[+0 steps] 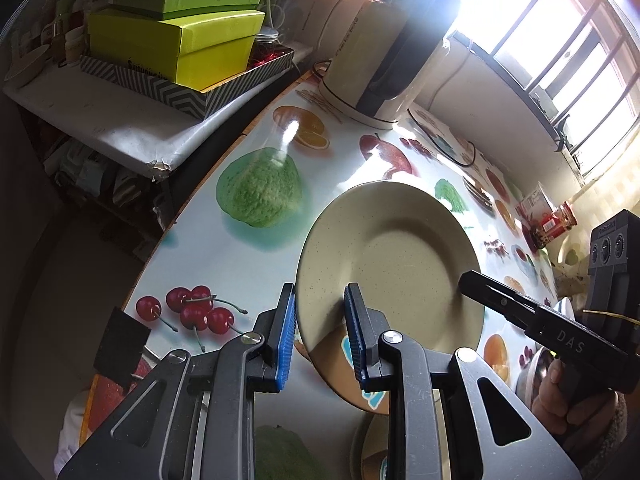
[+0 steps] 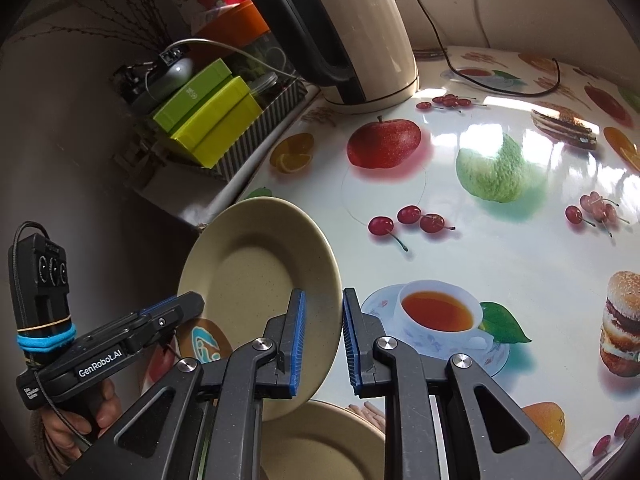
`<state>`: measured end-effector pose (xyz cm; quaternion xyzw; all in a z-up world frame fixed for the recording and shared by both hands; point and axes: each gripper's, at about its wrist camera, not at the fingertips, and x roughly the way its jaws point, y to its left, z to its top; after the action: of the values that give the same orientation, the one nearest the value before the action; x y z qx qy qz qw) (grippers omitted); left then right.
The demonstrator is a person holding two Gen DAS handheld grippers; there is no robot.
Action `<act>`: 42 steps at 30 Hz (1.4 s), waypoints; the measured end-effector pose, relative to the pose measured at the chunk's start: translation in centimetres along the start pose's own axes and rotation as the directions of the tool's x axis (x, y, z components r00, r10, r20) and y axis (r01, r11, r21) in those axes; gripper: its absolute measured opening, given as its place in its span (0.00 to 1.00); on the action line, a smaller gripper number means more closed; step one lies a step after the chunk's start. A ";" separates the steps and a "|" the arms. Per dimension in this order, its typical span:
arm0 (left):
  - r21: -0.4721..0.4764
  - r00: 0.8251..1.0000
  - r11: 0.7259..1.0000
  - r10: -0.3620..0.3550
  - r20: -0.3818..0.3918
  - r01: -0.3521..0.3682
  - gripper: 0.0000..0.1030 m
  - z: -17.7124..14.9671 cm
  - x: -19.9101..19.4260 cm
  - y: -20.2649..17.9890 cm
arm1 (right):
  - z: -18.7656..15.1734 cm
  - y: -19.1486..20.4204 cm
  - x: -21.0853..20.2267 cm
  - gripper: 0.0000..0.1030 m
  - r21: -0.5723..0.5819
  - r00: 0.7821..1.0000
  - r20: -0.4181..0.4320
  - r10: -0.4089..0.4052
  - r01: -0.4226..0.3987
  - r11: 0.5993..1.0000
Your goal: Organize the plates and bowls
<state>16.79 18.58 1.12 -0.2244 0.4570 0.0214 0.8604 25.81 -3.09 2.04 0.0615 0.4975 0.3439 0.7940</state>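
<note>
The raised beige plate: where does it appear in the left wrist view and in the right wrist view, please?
Left wrist view: the raised beige plate fills the centre-right, its near rim between the fingers of the left tool.
Right wrist view: it sits left of centre, its rim between the fingers of the right tool, above a second plate.
Shared landmark: the cream kettle at the back of the table.
</note>
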 end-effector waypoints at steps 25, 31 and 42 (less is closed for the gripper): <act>0.060 1.000 0.998 -0.027 -0.003 0.027 0.24 -4.9 -2.8 -3.1 | -5.8 -0.4 -5.5 0.18 0.049 0.998 0.047 -0.029 0.027 0.998; 0.070 1.000 0.997 -0.026 -0.004 0.026 0.24 -5.9 -3.3 -3.5 | -7.1 -0.4 -6.2 0.17 0.059 0.998 0.052 -0.031 0.028 0.998; 0.082 0.999 0.996 -0.032 -0.024 0.034 0.24 -8.0 -3.3 -4.1 | -9.5 -0.8 -7.3 0.17 0.082 0.998 0.049 -0.041 0.037 0.996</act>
<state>9.66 12.19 1.37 -0.1965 0.4634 -0.0142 0.8640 16.36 -10.45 2.40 0.0925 0.4921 0.3061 0.8097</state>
